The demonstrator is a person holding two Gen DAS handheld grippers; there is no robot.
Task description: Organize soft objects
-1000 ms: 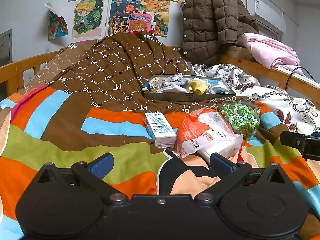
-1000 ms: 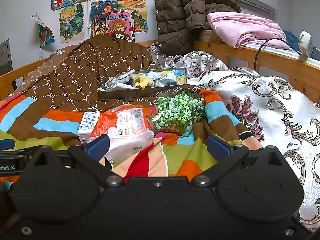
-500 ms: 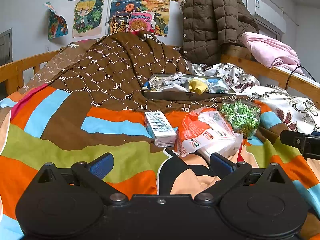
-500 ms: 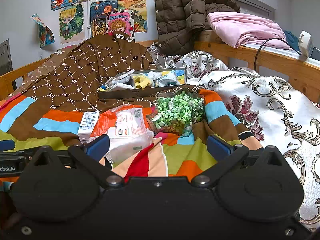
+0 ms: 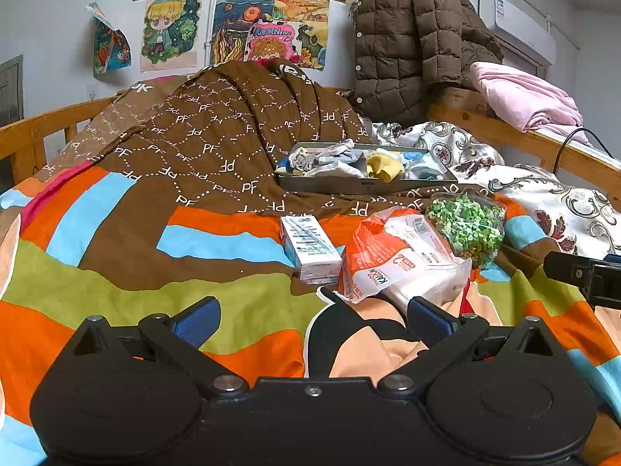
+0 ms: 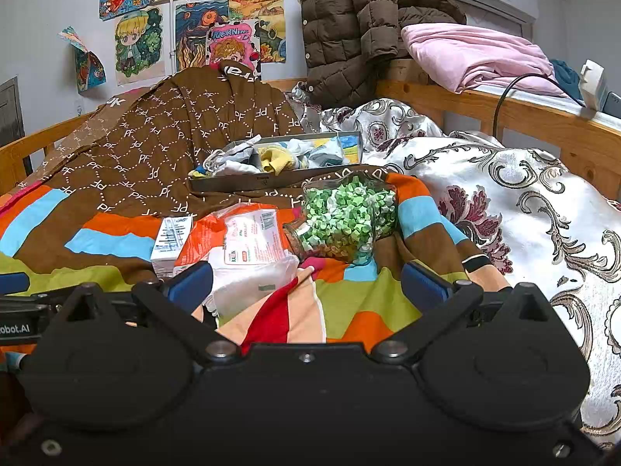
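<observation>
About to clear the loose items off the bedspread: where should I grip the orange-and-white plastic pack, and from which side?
Probably take the orange-and-white pack at its near, crumpled clear end, coming straight in from the front with the right gripper, which is open. That end lies slack and bunched nearest the fingers, while the carton crowds its left side and the jar of green bits its right.

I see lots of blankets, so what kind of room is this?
Most likely a bedroom. There is a wooden bed frame under the striped quilt, a puffy jacket hanging up, and cartoon drawings taped to the wall.
</observation>
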